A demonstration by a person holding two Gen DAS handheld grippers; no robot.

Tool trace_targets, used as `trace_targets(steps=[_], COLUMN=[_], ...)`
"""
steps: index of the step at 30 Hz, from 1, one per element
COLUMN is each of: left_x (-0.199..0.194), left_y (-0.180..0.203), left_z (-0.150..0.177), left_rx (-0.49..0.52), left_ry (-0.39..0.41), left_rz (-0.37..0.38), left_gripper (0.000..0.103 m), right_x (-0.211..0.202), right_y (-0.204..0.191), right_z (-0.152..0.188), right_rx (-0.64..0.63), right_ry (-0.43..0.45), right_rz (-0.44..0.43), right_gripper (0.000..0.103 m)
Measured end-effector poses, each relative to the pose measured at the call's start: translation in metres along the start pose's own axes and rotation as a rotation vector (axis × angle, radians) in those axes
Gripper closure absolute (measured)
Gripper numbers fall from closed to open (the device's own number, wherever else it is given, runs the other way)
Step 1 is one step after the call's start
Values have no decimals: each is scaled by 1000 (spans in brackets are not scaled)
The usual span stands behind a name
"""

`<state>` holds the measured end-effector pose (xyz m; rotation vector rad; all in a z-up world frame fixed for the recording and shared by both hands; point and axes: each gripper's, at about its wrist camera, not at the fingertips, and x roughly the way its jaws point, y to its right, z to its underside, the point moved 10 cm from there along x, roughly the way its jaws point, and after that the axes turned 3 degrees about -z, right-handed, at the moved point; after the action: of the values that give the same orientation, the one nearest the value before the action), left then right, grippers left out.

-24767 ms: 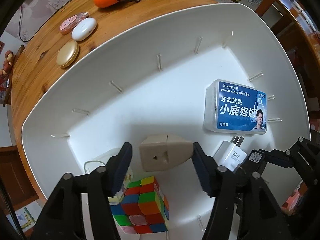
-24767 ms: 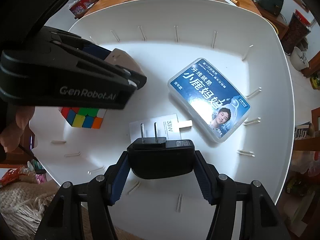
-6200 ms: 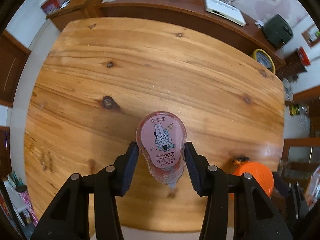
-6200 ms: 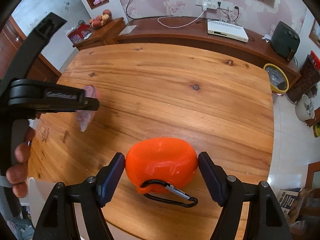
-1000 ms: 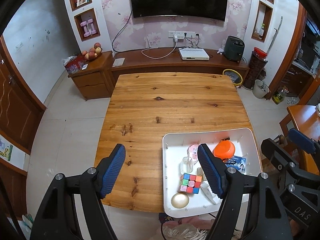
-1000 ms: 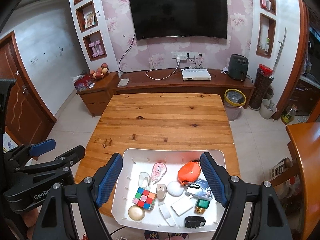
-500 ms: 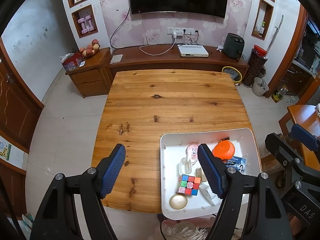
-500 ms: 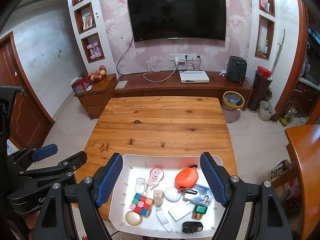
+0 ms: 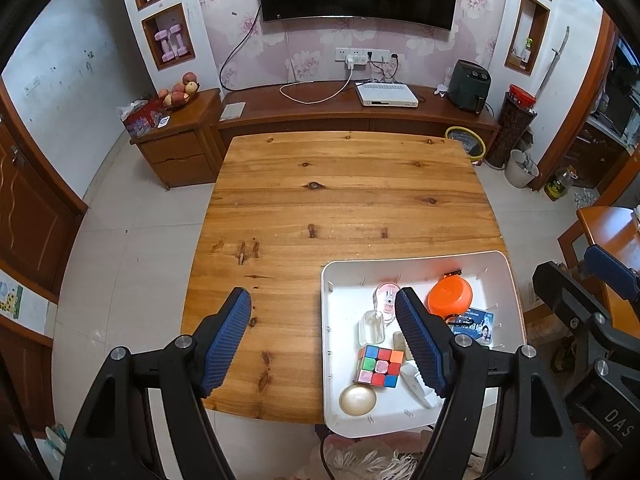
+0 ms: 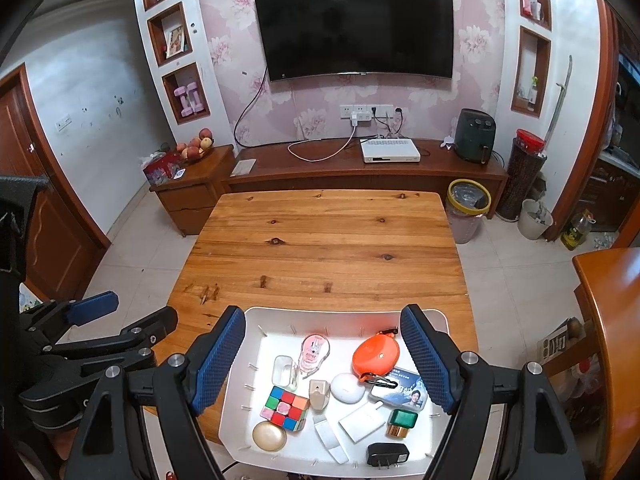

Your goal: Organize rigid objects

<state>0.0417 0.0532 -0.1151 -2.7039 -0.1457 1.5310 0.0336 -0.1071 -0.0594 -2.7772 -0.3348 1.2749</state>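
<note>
- The left gripper (image 9: 323, 336) is held high over the table, jaws apart, nothing between them.
- The right gripper (image 10: 322, 358) is likewise spread and empty above the white tray (image 10: 436, 317).
- The rigid objects, among them the puzzle cube (image 10: 285, 403) and orange case (image 10: 376, 356), are gathered in the tray at the near table edge.
- The wooden table (image 10: 320, 240) is otherwise bare, so sorting is judged finished.

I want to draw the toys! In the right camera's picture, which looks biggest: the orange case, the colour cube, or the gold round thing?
Largest to smallest:
1. orange case
2. colour cube
3. gold round thing
The cube and case look close in size, so that order is unsure.
</note>
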Motion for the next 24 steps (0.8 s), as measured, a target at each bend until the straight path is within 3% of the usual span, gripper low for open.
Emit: trace_targets(steps=[24], left_x=[5], left_y=[3], left_z=[0], left_rx=[3], left_ry=[-15], left_rz=[11], left_gripper=[26], right_x=[10], right_y=[3], right_z=[9], right_rx=[15], right_ry=[-18], right_rz=[4], right_gripper=[23])
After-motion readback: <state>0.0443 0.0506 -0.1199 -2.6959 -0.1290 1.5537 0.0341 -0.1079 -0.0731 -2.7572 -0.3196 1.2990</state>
